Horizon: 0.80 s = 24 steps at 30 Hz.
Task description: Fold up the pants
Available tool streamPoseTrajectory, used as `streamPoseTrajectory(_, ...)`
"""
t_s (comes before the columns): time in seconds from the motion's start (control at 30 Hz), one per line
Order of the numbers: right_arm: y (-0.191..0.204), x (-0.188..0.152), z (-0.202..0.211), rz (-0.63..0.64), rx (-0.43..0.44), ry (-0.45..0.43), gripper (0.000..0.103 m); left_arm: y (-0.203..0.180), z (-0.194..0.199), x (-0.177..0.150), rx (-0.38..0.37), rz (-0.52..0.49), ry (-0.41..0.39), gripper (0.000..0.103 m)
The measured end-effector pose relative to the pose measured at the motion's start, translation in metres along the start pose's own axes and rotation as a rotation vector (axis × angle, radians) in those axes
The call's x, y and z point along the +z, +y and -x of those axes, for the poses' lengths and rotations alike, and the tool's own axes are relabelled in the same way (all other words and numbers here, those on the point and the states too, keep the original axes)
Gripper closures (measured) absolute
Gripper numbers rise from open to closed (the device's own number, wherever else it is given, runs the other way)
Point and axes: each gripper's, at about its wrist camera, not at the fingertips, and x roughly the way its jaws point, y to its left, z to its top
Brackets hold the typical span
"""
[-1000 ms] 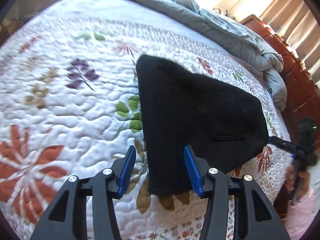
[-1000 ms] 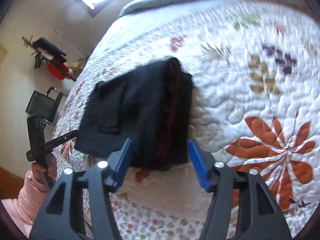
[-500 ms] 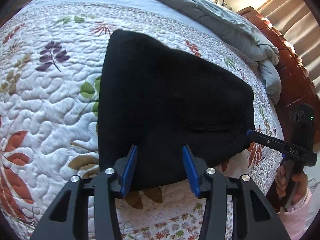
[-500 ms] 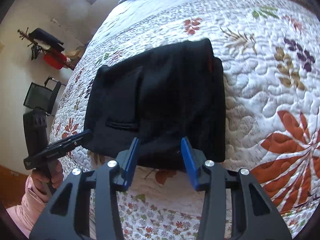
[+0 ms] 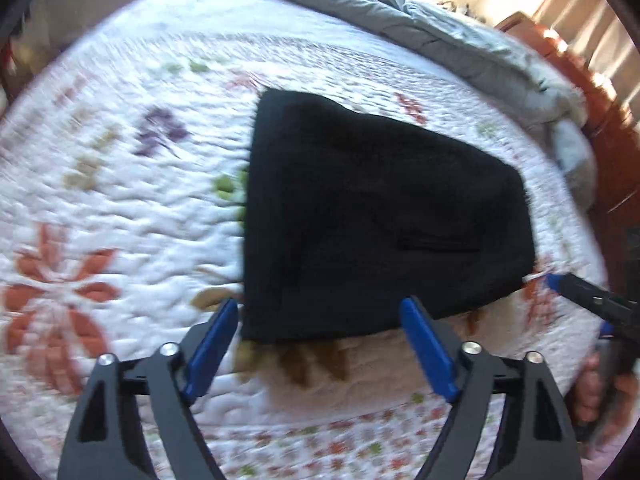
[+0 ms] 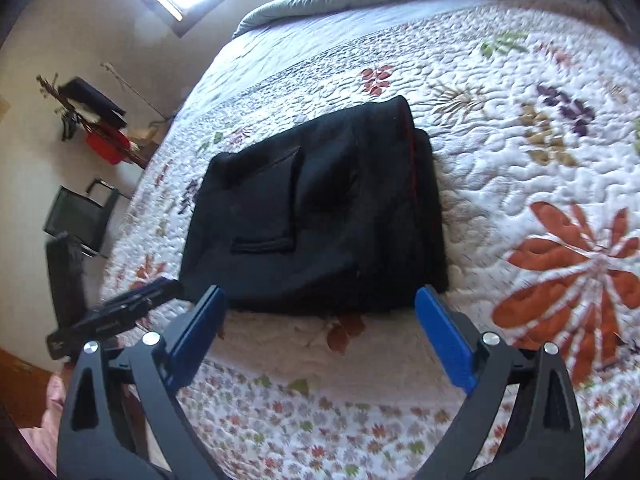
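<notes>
The black pants (image 5: 372, 224) lie folded into a compact stack on the floral quilt (image 5: 120, 200). In the right wrist view the pants (image 6: 320, 224) show a back pocket and a red seam along the fold. My left gripper (image 5: 320, 316) is open and empty, just short of the stack's near edge. My right gripper (image 6: 320, 304) is open and empty, its fingers just short of the near edge too. Each gripper shows at the edge of the other's view, the right one (image 5: 588, 300) and the left one (image 6: 116, 316).
A grey duvet (image 5: 440, 28) is bunched at the far end of the bed. A wooden bed frame (image 5: 608, 128) runs along the right side. A chair (image 6: 80, 216) and a shelf with a red box (image 6: 104, 144) stand beside the bed.
Both grippers have opened wide and pulled back from the folded pants. The pants stay flat on the quilt.
</notes>
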Motion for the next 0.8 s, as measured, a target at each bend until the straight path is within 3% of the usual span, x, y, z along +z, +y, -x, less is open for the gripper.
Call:
streamPoseTrajectory(0.3,0.019,-0.033,0.008,0.015,-0.226,0.04,0.003,0.011,0.027,-0.026,0.088,0.017,-0.005,0.012)
streamPoseTrajectory(0.8,0.046,-0.046,0.01,0.031,-0.232,0.06,0.003,0.003,0.053,-0.036,0.153,-0.021,-0.014,0.011)
